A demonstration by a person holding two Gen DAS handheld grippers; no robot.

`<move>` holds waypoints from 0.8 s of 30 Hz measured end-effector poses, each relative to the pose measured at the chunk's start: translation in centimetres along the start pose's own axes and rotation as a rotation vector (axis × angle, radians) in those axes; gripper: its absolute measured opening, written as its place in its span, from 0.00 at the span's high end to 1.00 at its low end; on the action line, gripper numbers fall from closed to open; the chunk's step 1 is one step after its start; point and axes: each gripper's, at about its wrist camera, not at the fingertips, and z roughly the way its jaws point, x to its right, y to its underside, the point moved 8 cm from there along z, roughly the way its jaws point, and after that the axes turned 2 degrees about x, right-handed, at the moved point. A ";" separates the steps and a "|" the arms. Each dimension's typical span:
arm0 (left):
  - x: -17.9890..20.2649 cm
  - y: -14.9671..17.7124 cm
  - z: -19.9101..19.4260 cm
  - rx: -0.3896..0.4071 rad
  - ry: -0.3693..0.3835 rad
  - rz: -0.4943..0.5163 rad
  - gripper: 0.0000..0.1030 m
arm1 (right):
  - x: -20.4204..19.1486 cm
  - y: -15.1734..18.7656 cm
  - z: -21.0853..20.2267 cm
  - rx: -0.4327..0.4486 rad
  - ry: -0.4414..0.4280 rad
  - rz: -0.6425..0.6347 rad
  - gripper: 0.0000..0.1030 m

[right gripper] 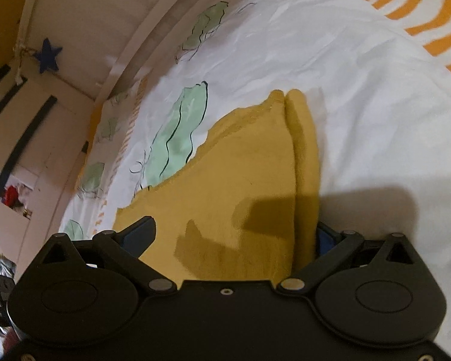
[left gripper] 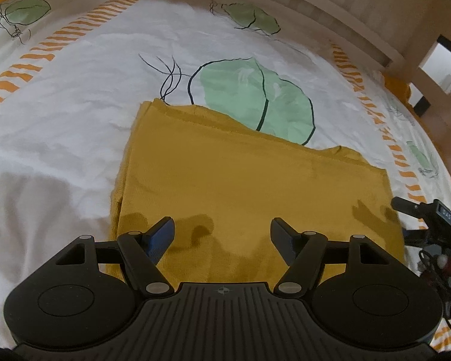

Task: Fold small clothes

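Observation:
A mustard-yellow garment [left gripper: 240, 180] lies folded into a flat rectangle on the white bedsheet [left gripper: 75, 105]. My left gripper [left gripper: 222, 234] hovers over its near edge with both blue-padded fingers wide apart and nothing between them. In the right wrist view the same garment [right gripper: 240, 180] fills the centre, with a rolled fold along its right side. My right gripper [right gripper: 234, 234] is open; the cloth lies between its spread fingers, and its right finger [right gripper: 324, 240] is partly hidden behind the fold. The right gripper also shows at the right edge of the left wrist view [left gripper: 430, 216].
The sheet has green leaf prints [left gripper: 255, 96] and orange dashed stripes [left gripper: 60, 36]. A beige headboard or bed frame [left gripper: 330, 6] runs along the far edge. In the right wrist view a wall with a blue star [right gripper: 46, 55] lies beyond the bed.

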 end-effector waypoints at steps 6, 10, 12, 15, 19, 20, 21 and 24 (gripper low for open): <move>-1.3 -0.2 0.0 0.002 -0.035 0.007 0.33 | 0.2 0.1 -0.3 -0.019 0.165 -0.091 0.66; -2.0 -0.3 -0.3 0.003 -0.046 0.011 0.33 | -0.9 0.1 -1.1 -0.004 0.187 -0.102 0.74; -2.3 -0.4 -0.5 0.004 -0.056 0.023 0.33 | -2.4 0.3 -1.2 -0.005 0.225 -0.131 0.75; -3.1 -0.6 -0.8 0.003 -0.068 0.030 0.33 | -4.6 0.3 -1.0 -0.010 0.242 -0.142 0.75; -4.6 -0.9 -1.3 0.004 -0.069 0.005 0.33 | -7.9 0.4 -0.6 -0.017 0.231 -0.140 0.76; -5.1 -1.0 -1.4 0.007 -0.074 -0.002 0.33 | -8.5 0.5 -0.3 -0.017 0.224 -0.141 0.76; -5.7 -1.2 -1.6 0.012 -0.082 -0.009 0.33 | -9.5 0.5 0.2 -0.016 0.213 -0.143 0.76; -7.1 -1.6 -2.4 0.027 -0.100 -0.031 0.33 | -12.4 1.2 1.6 -0.022 0.169 -0.142 0.76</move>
